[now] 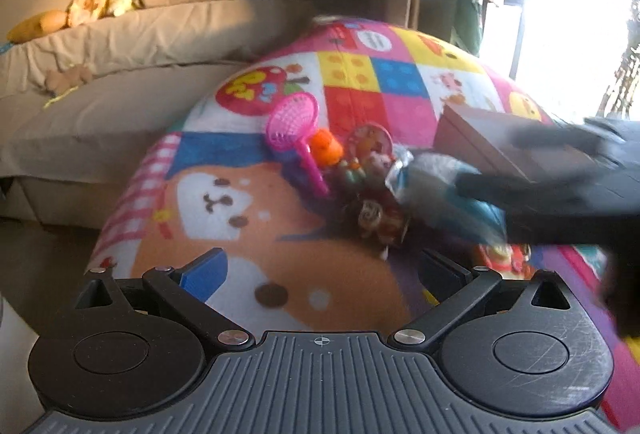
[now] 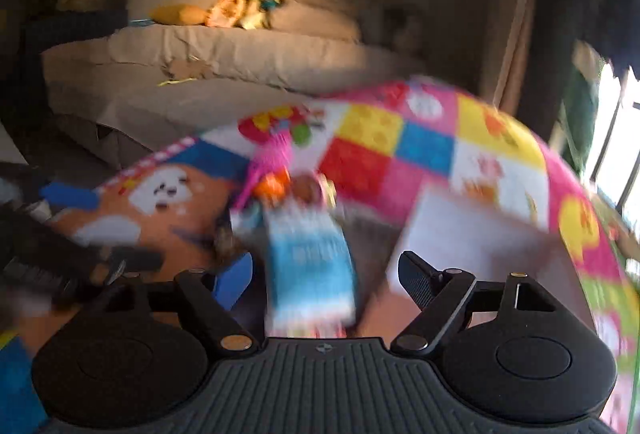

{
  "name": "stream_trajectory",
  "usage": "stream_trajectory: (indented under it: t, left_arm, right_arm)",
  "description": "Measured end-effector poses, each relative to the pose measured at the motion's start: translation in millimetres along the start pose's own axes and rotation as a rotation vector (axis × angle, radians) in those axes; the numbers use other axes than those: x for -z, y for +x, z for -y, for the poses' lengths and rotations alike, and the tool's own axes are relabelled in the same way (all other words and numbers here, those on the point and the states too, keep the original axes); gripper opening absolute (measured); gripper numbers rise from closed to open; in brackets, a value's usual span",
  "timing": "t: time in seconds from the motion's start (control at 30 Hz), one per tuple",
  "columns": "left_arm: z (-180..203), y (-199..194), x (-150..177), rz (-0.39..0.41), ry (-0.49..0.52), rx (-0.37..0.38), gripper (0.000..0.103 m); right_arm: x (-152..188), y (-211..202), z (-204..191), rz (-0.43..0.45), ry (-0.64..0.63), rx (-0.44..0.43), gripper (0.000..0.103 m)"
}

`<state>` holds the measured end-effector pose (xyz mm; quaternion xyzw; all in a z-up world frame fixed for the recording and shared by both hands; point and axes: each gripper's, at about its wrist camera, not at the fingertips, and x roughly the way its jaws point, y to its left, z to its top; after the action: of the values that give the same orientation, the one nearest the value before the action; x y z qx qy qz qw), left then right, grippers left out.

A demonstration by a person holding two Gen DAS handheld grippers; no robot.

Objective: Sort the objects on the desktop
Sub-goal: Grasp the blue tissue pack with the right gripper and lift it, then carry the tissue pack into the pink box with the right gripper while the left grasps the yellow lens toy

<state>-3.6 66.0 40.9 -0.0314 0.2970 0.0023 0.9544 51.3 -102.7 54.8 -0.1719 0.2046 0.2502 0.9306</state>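
The right gripper (image 2: 326, 276) was spread wide, with a crinkly blue-and-white snack packet (image 2: 310, 266) lying between its fingers — long way pointing straight ahead, so closing would pinch its sides. I could not tell if it touched yet; that view was blurry. The left gripper (image 1: 322, 272) was spread and empty, farther off. Behind lay a pink plastic toy net (image 1: 294, 123) and a brown cardboard box (image 1: 496, 141) on the patchwork cloth (image 1: 360, 73).

Surface is covered by a bright patchwork cartoon mat (image 1: 352, 73). A pink toy net scoop (image 1: 294, 121), an orange toy (image 1: 327, 147) and a cluster of small figures (image 1: 368, 169) are seen lying on it mid-surface, touching each other. A brown box (image 1: 492, 137) sits just right of them; a blue-white packet (image 2: 310, 266) is blurred, contact unclear
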Motion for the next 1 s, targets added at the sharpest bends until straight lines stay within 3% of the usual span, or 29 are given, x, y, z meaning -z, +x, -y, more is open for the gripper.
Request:
stream_trajectory:
  t: [0.13, 0.23, 0.3, 0.47, 0.57, 0.67, 0.7, 0.73, 0.77, 0.9, 0.93, 0.97, 1.0]
  left_arm:
    - [5.7, -4.9, 13.0, -0.031, 0.054, 0.079, 0.103]
    - [16.6, -6.9, 19.9, -0.042, 0.105, 0.136, 0.103]
    - [25.8, -7.2, 22.7, -0.049, 0.130, 0.164, 0.103]
    - [51.3, -9.5, 27.0, -0.043, 0.193, 0.217, 0.103]
    - [66.6, -6.9, 24.9, -0.029, 0.216, 0.249, 0.103]
    - [89.1, 5.6, 18.9, -0.011, 0.253, 0.271, 0.102]
    - [98.2, 11.5, 17.4, -0.010, 0.267, 0.259, 0.096]
    - [106.0, 17.5, 15.9, -0.017, 0.278, 0.247, 0.081]
    - [113.2, 26.0, 13.8, -0.036, 0.287, 0.235, 0.076]
    - [126.7, 52.9, 10.4, -0.103, 0.288, 0.175, 0.071]
    - [126.9, 55.0, 10.2, -0.103, 0.289, 0.163, 0.067]
    - [126.7, 55.2, 9.8, -0.098, 0.290, 0.160, 0.054]
    - [126.2, 53.3, 9.7, -0.093, 0.292, 0.159, 0.051]
  right_arm:
    - [-13.9, 40.6, -17.6, -0.056, -0.096, -0.010, 0.082]
    - [-11.4, 63.0, -20.5, -0.151, -0.103, -0.019, 0.079]
    - [-9.8, 58.9, -14.3, -0.182, -0.046, -0.041, 0.050]
    - [-4.5, -3.3, 15.8, -0.147, 0.110, -0.161, 0.049]
    - [11.3, -50.1, 42.0, -0.107, 0.180, -0.096, 0.049]
    - [38.0, -85.1, 56.2, -0.106, 0.159, 0.060, 0.049]
    - [48.6, -92.7, 57.6, -0.119, 0.148, 0.105, 0.049]
    - [59.2, -98.4, 59.4, -0.143, 0.148, 0.128, 0.049]
    - [67.1, -102.1, 62.1, -0.165, 0.159, 0.129, 0.049]
    - [93.3, -115.6, 65.9, -0.222, 0.218, 0.120, 0.049]
    - [96.7, -118.7, 66.5, -0.223, 0.232, 0.115, 0.049]
    - [100.0, -123.8, 66.7, -0.220, 0.243, 0.110, 0.049]
    - [102.0, -127.0, 67.0, -0.216, 0.254, 0.104, 0.049]
